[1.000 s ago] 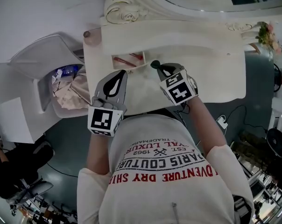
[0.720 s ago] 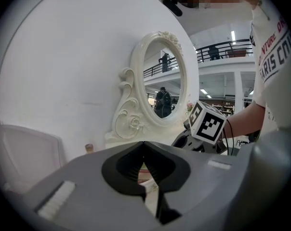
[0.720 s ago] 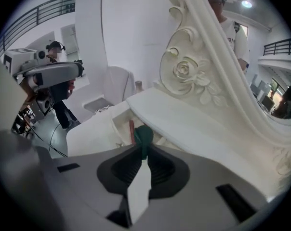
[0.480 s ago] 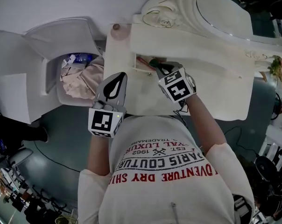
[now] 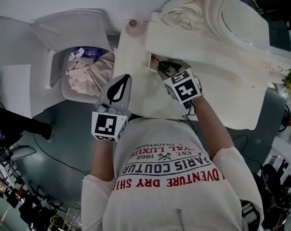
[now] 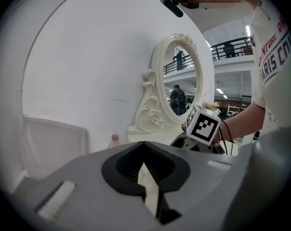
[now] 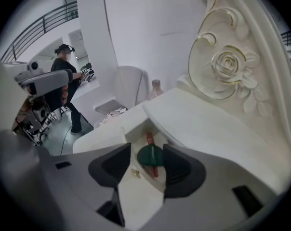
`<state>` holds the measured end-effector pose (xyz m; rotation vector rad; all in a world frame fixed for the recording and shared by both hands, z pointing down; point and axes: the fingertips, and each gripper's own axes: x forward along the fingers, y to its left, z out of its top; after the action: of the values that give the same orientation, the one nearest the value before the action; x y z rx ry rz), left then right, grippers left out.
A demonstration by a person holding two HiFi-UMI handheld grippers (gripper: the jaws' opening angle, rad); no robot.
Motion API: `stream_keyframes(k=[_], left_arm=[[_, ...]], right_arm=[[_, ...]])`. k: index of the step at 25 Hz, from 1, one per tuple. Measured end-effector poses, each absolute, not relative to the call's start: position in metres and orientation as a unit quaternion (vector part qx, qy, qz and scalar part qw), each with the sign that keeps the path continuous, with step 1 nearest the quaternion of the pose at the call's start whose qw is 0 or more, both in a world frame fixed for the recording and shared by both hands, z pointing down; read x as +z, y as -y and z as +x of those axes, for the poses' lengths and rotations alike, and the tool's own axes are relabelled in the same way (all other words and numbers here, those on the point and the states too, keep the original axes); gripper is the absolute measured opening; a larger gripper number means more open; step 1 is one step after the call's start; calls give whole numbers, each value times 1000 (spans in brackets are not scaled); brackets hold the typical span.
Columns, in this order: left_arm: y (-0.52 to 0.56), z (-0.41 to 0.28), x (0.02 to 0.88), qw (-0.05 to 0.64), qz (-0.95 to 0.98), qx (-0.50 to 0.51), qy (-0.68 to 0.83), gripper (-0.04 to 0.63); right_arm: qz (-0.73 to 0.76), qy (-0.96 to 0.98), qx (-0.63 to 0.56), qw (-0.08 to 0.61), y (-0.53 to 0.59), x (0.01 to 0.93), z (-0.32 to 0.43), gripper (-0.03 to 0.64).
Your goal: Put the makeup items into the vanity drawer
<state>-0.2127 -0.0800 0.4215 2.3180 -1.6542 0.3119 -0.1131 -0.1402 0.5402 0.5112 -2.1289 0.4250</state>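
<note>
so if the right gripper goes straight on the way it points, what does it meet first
Most likely the green makeup item, lying in the open drawer between the right gripper's fingers, which have just been opening. Depth is hard to judge.

Two tools: left tool (image 5: 122,78) and right tool (image 7: 146,163). One worktop (image 5: 222,95) with one open drawer (image 7: 131,133) toward its far left. Drawer contents: one green round item (image 7: 150,154), one red stick (image 7: 149,137), one small gold piece (image 7: 136,173). One bottle (image 5: 132,23) at the far left corner. One oval mirror (image 6: 181,83). One white bin (image 5: 63,42), left of the worktop.
</note>
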Motion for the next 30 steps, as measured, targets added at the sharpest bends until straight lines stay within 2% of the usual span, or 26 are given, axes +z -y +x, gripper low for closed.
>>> stream_keyframes(k=[10, 14, 21, 30], left_arm=[[84, -202, 412, 123, 819, 107, 550, 9], [87, -190, 408, 112, 829, 119, 535, 9], [101, -159, 390, 91, 853, 107, 503, 9], [111, -108, 356, 62, 883, 92, 456, 9]], right_arm=[[247, 859, 170, 414, 143, 517, -100, 192], [291, 863, 183, 371, 145, 492, -84, 68], [355, 872, 145, 303, 141, 446, -43, 14], [426, 882, 67, 190, 128, 369, 13, 8]])
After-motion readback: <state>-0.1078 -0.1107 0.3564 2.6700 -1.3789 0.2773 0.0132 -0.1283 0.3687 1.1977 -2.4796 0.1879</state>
